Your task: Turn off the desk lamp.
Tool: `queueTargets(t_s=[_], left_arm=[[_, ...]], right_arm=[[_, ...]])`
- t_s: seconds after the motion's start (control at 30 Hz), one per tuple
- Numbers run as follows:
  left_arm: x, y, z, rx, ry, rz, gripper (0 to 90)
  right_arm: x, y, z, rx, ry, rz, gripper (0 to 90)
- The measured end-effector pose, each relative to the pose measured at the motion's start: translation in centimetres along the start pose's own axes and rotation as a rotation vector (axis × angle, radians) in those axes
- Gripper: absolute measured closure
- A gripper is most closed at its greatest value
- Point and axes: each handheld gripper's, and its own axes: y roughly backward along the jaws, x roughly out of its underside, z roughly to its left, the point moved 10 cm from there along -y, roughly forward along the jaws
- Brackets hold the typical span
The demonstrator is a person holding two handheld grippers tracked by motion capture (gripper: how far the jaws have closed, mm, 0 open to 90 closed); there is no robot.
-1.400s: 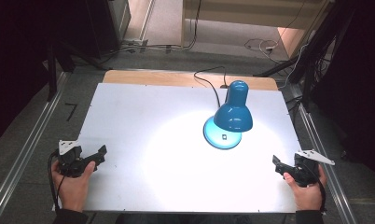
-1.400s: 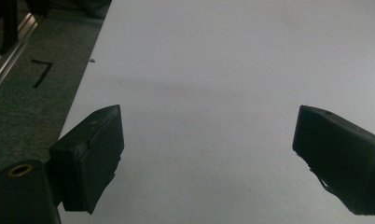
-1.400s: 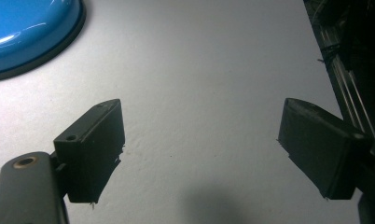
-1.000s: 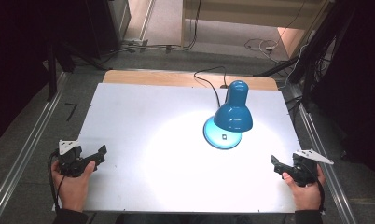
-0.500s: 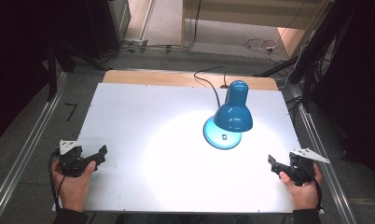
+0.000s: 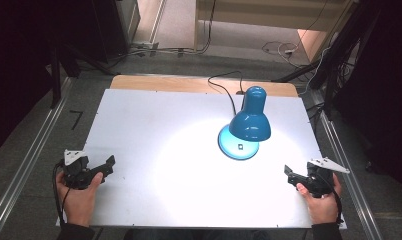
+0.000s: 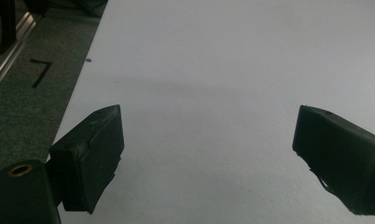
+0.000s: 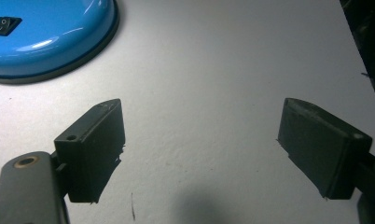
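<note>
A blue desk lamp (image 6: 250, 121) stands lit at the right middle of the white table (image 6: 154, 130), its shade tipped down over its round base (image 6: 237, 147). The base (image 8: 41, 37) with its black rocker switch (image 8: 4, 25) fills the upper left of the right gripper view. My left gripper (image 6: 108, 164) rests open at the table's front left, held by a hand; its jaws stand wide apart over bare white surface (image 7: 209, 135). My right gripper (image 6: 288, 174) is open at the front right, just short of the lamp base, with nothing between its jaws.
The lamp's black cable (image 6: 224, 87) runs back over the wooden rear strip (image 6: 154, 82) of the table. Grey carpet with a black mark (image 7: 40, 72) lies left of the table edge. Metal rails (image 6: 24, 165) flank both sides.
My right gripper has crept a little to the left and forward, toward the lamp base. The left gripper and the lamp have stayed put.
</note>
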Motion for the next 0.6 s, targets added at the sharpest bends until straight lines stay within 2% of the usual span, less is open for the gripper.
queueTargets(t_s=[0.6], left_arm=[[0.0, 0.0, -0.1, 0.001, -0.001, 0.002, 9.9]], right_arm=[[-0.6, -0.2, 1.1, -0.019, 0.012, -0.012, 13.6]])
